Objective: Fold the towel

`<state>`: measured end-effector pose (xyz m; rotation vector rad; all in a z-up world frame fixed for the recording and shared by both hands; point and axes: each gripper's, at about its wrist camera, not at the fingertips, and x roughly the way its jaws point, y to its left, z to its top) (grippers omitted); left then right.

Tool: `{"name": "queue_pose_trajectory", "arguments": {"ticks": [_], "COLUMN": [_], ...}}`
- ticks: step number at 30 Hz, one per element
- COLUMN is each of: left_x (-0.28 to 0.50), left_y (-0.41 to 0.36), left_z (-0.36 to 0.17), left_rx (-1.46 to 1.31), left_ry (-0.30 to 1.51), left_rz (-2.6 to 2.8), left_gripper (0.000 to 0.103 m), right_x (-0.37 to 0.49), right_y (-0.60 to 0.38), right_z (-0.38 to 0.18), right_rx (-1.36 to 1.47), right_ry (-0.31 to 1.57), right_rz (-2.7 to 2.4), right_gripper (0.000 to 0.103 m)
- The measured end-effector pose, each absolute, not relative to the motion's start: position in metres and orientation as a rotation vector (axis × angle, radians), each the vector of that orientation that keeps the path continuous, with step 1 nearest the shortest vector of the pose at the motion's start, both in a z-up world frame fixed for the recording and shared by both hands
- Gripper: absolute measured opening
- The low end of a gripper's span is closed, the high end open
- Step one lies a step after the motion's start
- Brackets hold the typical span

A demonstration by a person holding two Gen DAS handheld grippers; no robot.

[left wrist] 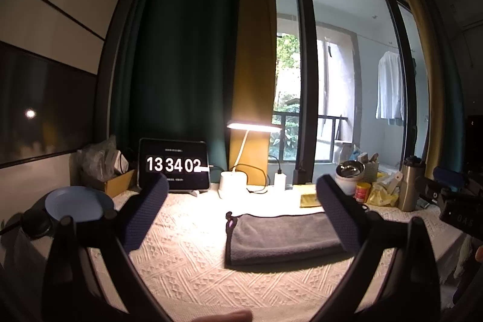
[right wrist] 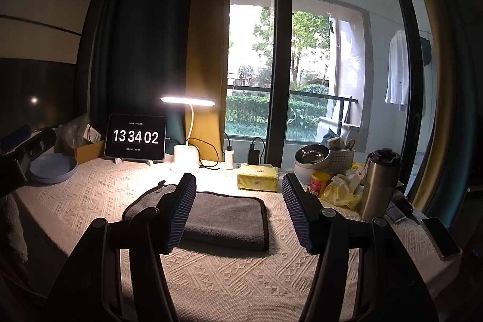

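Both grippers hang above the worktop, which is covered in a cream patterned cloth. The grey towel lies flat on it, folded into a thick rectangle with a dark bound edge, right in the middle under the lamp light. One corner flap pokes out at its left end, toward the clock.

The left gripper holds its jaws wide apart, nothing between them; in its own view the towel sits just inside the right-hand finger, which hides its far end. The right gripper is spread wide too, empty, with the towel framed between its blue ribbed pads. Whether either finger touches the fabric cannot be told.

Behind the towel, a lit desk lamp stands on a white base, and a tablet clock reads 13 34 02. A yellow tissue pack rests beyond the towel's far right corner. A blue plate sits at the left edge, a steel bottle at the right.
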<state>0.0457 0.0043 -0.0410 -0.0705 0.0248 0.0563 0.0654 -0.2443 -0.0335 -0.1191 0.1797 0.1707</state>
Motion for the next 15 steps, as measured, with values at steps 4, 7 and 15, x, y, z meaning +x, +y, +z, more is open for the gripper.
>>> {"name": "queue_pose_trajectory", "arguments": {"ticks": [4, 7, 15], "left_x": [0.0452, 0.0456, 0.046], "left_y": [0.0046, 0.0045, 0.0024], "left_z": [-0.0415, -0.0416, -0.042], "left_rx": [-0.075, -0.074, -0.076], "left_ry": [0.026, 0.028, 0.033], "left_rz": [0.052, 0.053, 0.049], "left_gripper": [0.1, 0.1, 0.1], "right_x": [0.0652, 0.0654, 0.0655], "right_y": [-0.2439, -0.244, -0.241], "right_z": [-0.0339, -0.0339, -0.0371], "right_rx": [-0.119, -0.119, -0.124], "right_ry": [0.179, 0.181, 0.195], "right_rz": [0.171, 0.172, 0.175], "right_gripper": [0.063, 0.063, 0.063]}}
